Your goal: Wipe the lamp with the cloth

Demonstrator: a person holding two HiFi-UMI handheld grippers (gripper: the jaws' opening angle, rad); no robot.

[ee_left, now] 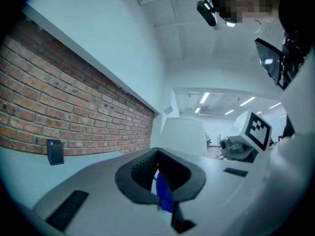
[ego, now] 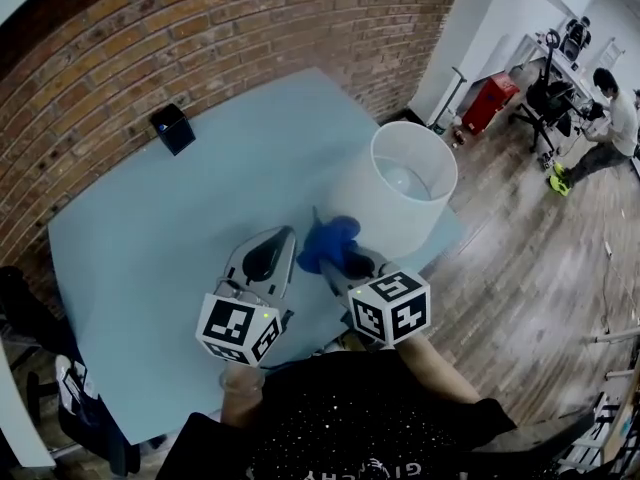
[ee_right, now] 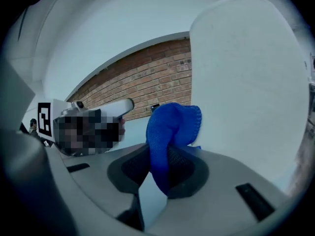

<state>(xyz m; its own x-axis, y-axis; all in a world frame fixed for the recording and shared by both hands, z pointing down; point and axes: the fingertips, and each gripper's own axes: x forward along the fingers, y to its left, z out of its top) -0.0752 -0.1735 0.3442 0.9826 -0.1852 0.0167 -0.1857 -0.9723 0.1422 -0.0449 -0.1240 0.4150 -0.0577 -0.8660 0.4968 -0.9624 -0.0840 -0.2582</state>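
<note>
Right gripper: my jaws are pinched on the cloth; the blue knit wad bulges above the pads, its top touching or just beside the lamp.
Lamp: white drum shade, upright, near the table's far right edge; open top faces the head view.
Left gripper: my jaws are drawn together at the tips, just left of the cloth; a blue strip shows in the slot between the pads, whether pinched I cannot tell; lamp straight ahead.
Box: small, black, by the brick wall, well apart from the lamp.
</note>
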